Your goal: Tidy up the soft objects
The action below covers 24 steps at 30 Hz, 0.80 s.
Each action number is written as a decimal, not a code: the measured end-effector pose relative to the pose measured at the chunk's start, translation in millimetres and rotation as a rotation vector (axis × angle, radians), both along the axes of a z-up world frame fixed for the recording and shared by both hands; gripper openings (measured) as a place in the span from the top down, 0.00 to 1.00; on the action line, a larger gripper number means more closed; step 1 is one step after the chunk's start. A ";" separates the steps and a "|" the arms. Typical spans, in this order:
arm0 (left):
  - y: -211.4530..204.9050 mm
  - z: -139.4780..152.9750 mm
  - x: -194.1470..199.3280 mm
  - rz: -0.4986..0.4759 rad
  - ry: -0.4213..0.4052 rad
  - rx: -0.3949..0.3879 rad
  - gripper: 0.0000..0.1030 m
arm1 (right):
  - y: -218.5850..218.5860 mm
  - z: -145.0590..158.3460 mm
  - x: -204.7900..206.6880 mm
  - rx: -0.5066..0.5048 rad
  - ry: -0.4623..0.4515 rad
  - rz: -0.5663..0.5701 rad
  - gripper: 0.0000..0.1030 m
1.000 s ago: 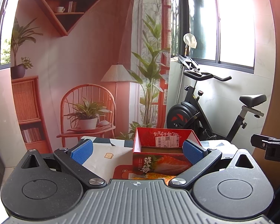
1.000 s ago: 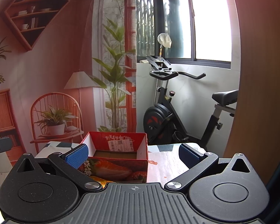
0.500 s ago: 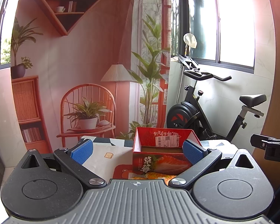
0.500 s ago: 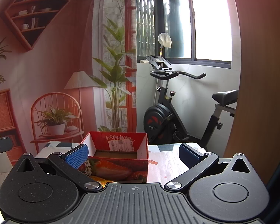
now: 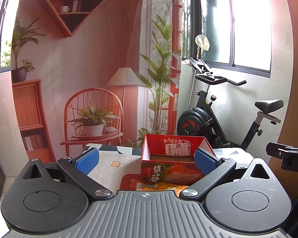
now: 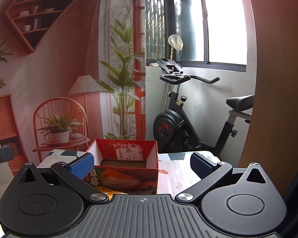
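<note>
Nothing moved | 1 red box [image 5: 169,169] | 2 hand-held grippers: left [image 5: 146,159], right [image 6: 142,163], both wide, empty

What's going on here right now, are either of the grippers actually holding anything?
Neither is. The left gripper and the right gripper are both open and empty, held level over the near edge of the table and facing the open red strawberry box. The box looks empty inside from these views. Something orange and yellow lies on the table just in front of the box, mostly hidden by the gripper bodies, so I can't tell what it is.
</note>
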<state>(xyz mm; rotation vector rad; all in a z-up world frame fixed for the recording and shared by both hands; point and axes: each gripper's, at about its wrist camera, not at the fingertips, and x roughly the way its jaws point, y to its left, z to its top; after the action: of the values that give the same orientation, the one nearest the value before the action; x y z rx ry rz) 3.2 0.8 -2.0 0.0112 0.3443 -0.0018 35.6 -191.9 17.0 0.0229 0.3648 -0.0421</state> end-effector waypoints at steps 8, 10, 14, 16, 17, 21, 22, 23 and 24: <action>0.1 0.0 0.0 0.000 0.000 0.000 0.00 | 0.0 -0.2 0.1 0.001 0.000 0.000 0.00; 0.1 0.1 0.1 0.000 0.000 0.000 0.00 | 0.1 -0.1 0.0 0.000 0.000 0.000 0.00; 0.2 0.0 0.0 0.000 0.001 -0.001 0.00 | -0.1 0.1 0.0 0.001 0.000 0.000 0.00; 0.2 -0.3 0.0 0.000 0.001 -0.002 0.00 | 0.0 0.2 -0.2 0.001 0.000 -0.003 0.00; 0.3 -0.7 0.0 0.000 0.002 -0.003 0.00 | -0.4 0.2 -0.1 0.002 0.001 0.001 0.00; 0.7 -2.6 0.7 0.001 0.010 -0.006 0.00 | 1.9 -2.1 0.4 0.006 0.001 0.006 0.00; 0.3 -2.9 1.7 0.003 0.013 -0.006 0.00 | 1.7 -2.9 0.2 0.010 -0.002 0.010 0.00; 0.3 -2.8 3.0 0.004 0.016 -0.006 0.00 | 1.7 -3.3 -0.1 0.013 -0.004 0.014 0.00; 0.9 -3.8 4.3 0.005 0.017 -0.007 0.00 | 1.2 -4.7 -0.2 0.023 -0.010 0.023 0.00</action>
<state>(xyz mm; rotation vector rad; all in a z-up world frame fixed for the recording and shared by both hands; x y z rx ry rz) 7.5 1.6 -5.8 0.0036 0.3611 0.0020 35.4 -190.7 12.3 0.0418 0.3559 -0.0148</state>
